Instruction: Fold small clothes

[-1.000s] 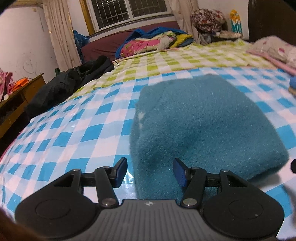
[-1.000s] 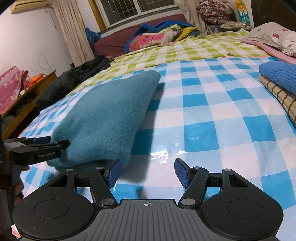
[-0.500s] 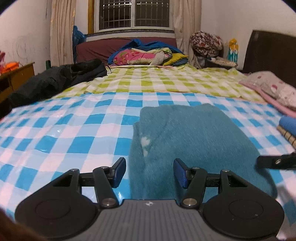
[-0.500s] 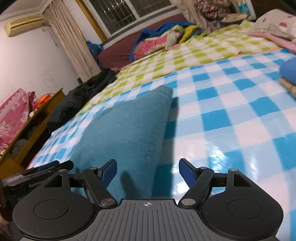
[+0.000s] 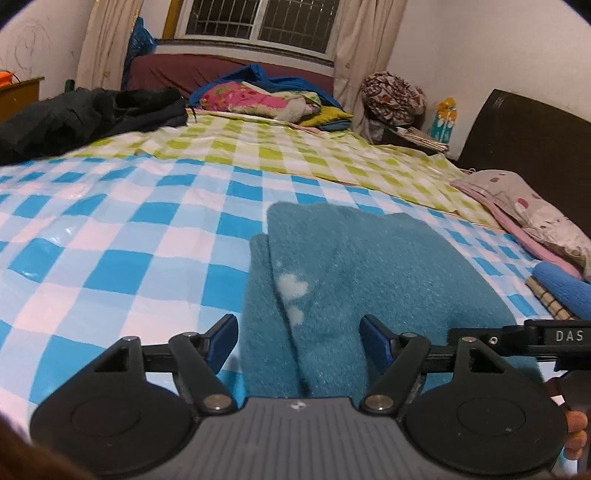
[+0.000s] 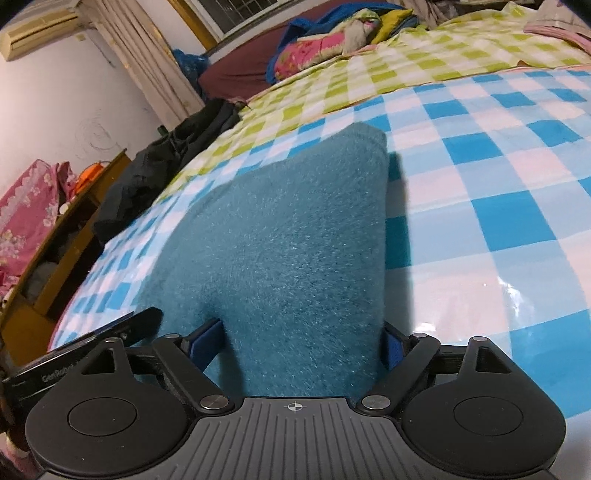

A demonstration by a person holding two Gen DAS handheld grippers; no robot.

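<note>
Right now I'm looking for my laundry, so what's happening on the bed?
A person is folding a teal fleece garment on the blue checked sheet, with a handheld gripper in each hand. Both the left gripper and the right gripper are at its near edge, jaws opening, the cloth between them but not pinched. A folded blue piece lies nearby.

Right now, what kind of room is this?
Most likely a bedroom in a home: a wide bed under checked covers, a pillow by the dark headboard, and a curtained window.
</note>
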